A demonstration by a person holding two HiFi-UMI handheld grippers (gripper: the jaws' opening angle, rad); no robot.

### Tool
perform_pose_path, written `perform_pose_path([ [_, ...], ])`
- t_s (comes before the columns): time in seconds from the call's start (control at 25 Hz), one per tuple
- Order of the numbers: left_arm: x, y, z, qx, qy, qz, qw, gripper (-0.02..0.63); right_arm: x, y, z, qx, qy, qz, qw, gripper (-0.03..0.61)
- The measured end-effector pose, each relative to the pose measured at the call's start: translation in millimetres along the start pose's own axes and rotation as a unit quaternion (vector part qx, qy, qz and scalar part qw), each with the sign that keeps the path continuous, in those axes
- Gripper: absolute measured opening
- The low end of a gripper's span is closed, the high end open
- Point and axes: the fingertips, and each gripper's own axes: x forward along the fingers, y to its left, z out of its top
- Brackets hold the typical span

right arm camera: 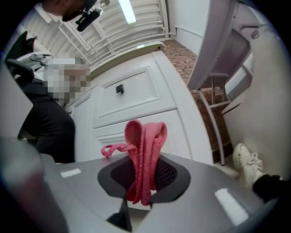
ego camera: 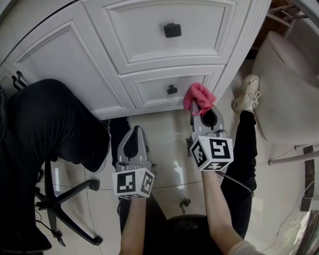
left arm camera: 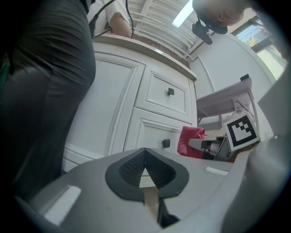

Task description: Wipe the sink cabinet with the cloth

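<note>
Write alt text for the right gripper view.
The right gripper is shut on a folded pink cloth, which stands up between its jaws, facing the drawer fronts of the white sink cabinet. A white shoe shows at lower right.

A bathroom-style room in a home setting is indicated; a white panelled wooden cabinet [ego camera: 149,45] with small black square knobs [ego camera: 172,30] is seen beneath a pale countertop [left arm camera: 150,48]; the floor is laid with glossy cream tiles [ego camera: 172,149]; a large cream rounded fixture [ego camera: 284,84], not identifiable for certain, is set near the cabinet; a red-brown brick-patterned surface [right arm camera: 184,54], a white slatted ceiling [right arm camera: 150,18] and a bright strip light [right arm camera: 128,10] are shown; a black swivel chair base [ego camera: 79,187] is also seen.
</note>
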Motion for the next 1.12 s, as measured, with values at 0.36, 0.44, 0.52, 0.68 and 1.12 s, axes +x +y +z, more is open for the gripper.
perform_pose_path([
  [0.36,-10.8,37.7,2.3,-0.031,-0.019,0.034,0.9987,0.014,55.4,155.7,-99.4,-0.048,0.086,0.163,0.982,0.069],
  [0.44,-8.2,36.5,-6.4,-0.028,-0.01,0.03,0.9991,0.014,63.8,148.3,-100.1,-0.065,0.084,0.165,0.981,0.069],
  [0.52,-5.5,33.9,-13.0,-0.024,-0.003,0.023,0.9994,0.014,63.5,128.9,-97.3,-0.08,0.079,0.154,0.982,0.069],
  [0.68,-0.3,29.8,-21.1,-0.011,0.007,0.02,0.9997,0.014,48.9,46.5,-88.1,-0.083,0.071,0.074,0.991,0.069],
  [1.12,19.7,-17.0,-10.1,0.004,0.004,-0.02,0.9998,0.013,16.7,-89.5,-56.7,-0.065,0.053,-0.048,0.995,0.071],
])
